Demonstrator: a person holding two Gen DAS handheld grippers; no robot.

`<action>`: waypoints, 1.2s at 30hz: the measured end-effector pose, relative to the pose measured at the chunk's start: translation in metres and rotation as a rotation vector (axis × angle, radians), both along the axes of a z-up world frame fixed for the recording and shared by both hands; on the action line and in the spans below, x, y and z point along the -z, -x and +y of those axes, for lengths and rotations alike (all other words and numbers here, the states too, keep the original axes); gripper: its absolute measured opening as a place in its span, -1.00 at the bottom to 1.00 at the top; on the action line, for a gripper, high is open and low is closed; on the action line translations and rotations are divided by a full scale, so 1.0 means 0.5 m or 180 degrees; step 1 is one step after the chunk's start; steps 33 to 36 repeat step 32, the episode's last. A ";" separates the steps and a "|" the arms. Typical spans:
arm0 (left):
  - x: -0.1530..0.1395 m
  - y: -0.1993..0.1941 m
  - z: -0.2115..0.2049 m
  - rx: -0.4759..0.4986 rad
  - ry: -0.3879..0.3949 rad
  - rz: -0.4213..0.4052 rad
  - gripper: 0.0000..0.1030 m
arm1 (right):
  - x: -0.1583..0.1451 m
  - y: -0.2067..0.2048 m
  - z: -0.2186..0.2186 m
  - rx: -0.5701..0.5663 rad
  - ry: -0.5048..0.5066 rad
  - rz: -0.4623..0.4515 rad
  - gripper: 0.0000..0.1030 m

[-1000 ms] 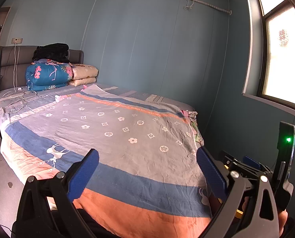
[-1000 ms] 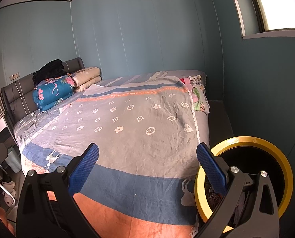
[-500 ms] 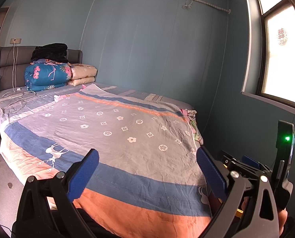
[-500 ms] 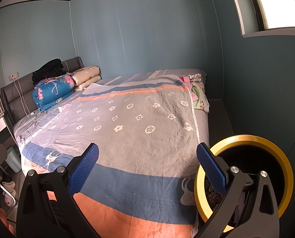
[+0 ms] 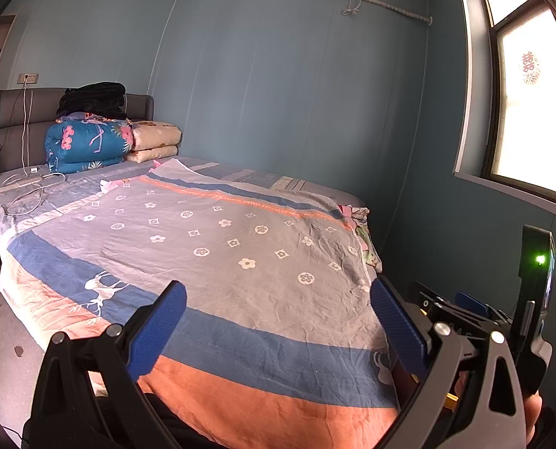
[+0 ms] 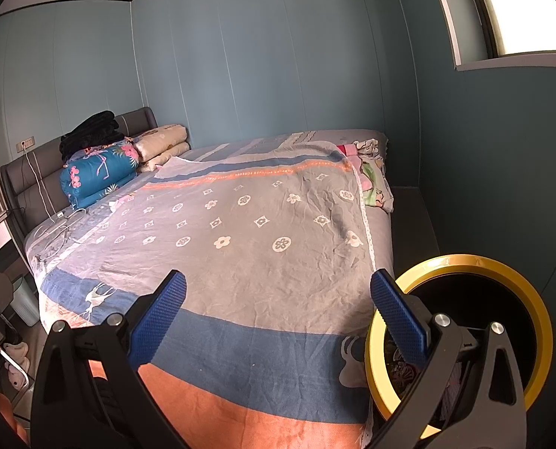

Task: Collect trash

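Observation:
A round trash bin with a yellow rim [image 6: 517,284] stands on the floor at the bed's foot corner, low right in the right wrist view, with some colourful scraps inside. My right gripper [image 6: 278,316] is open and empty above the foot of the bed, its right finger in front of the bin. My left gripper [image 5: 278,318] is open and empty, also above the foot of the bed. The other gripper's body [image 5: 535,292] with a green light shows at the right of the left wrist view. No loose trash shows on the bedspread.
A large bed with a grey, blue and orange patterned spread [image 5: 240,247] fills both views. Folded quilts [image 5: 91,146] and pillows [image 5: 154,142] lie at the headboard, with a white charger cable [image 5: 31,187]. Crumpled pink-green cloth [image 6: 367,176] lies at the far corner. A window [image 5: 528,112] is right.
Both views have shifted only slightly; the left gripper has drifted a little. Both grippers stay open and empty.

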State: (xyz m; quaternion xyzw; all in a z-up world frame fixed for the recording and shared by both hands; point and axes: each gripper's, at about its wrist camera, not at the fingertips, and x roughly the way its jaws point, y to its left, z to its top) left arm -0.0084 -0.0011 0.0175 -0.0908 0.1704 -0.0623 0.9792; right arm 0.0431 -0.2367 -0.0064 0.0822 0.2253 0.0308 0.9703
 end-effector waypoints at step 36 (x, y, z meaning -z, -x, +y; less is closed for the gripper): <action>0.003 -0.007 0.001 0.0057 -0.0038 0.0046 0.84 | 0.010 0.003 -0.003 0.0012 -0.0017 0.0034 0.84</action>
